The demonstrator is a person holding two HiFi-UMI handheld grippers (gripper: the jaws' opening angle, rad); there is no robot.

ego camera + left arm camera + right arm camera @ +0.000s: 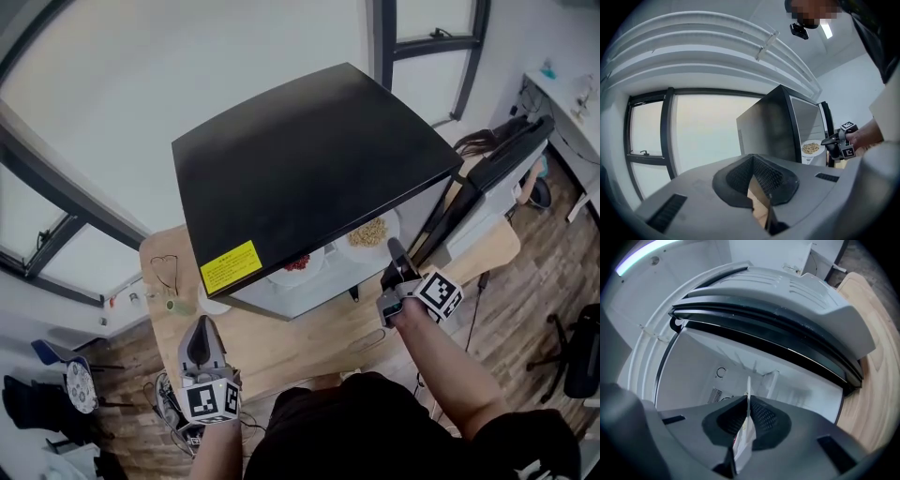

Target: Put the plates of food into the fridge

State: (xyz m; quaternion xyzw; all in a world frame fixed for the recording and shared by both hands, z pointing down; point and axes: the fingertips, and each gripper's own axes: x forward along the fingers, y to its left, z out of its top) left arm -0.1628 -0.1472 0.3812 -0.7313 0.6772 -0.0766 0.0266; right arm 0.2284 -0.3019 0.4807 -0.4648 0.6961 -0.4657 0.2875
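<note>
My right tongs (394, 247) were nearly closed, clamped on the rim of the noodle plate (356, 249), which reached ahead of them into the fridge (309, 159). My left tongs (201, 328) stood slightly apart, holding nothing.

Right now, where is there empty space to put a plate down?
The wooden table is bare in front of the fridge, between the left gripper and right gripper. The fridge's black top is bare, apart from a yellow sticker. Crowded: inside the fridge, where the red-food plate and noodle plate are side by side.
</note>
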